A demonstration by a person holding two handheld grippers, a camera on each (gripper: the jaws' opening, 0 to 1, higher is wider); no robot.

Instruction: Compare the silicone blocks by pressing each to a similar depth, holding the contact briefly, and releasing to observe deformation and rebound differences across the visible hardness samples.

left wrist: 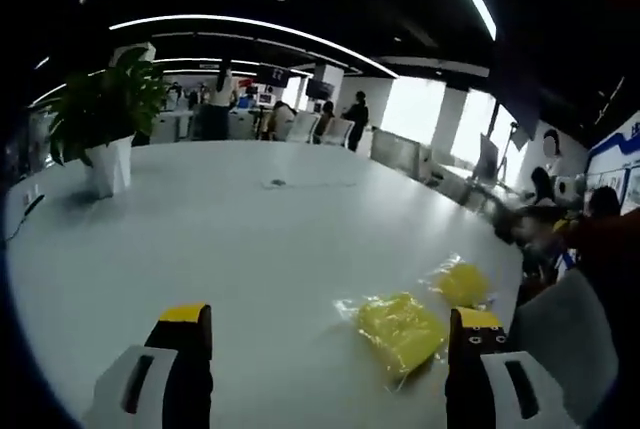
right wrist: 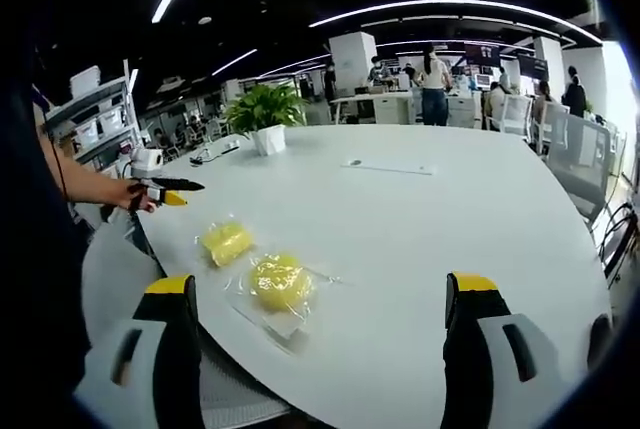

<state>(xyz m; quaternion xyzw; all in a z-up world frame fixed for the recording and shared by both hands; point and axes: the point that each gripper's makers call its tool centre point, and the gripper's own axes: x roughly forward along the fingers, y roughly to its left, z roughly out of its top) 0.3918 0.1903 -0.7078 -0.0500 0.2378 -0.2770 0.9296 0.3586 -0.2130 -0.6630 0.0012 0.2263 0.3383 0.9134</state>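
Observation:
Two yellow silicone blocks in clear bags lie on the white table (left wrist: 250,229). In the left gripper view the larger block (left wrist: 400,331) rests just inside my right-hand jaw and the smaller block (left wrist: 460,282) sits beyond it. My left gripper (left wrist: 330,317) is open above the table, touching neither. In the right gripper view a rounded block (right wrist: 280,281) and a squarer block (right wrist: 227,241) lie near the table's close edge. My right gripper (right wrist: 320,284) is open and held off the blocks. At the left of this view a hand holds the left gripper (right wrist: 165,191).
A potted plant (left wrist: 105,119) (right wrist: 262,114) stands in a white pot toward the table's far side. A small flat item (right wrist: 385,166) lies mid-table. A grey chair (right wrist: 120,264) sits by the near edge. People, desks and chairs (right wrist: 570,144) fill the office behind.

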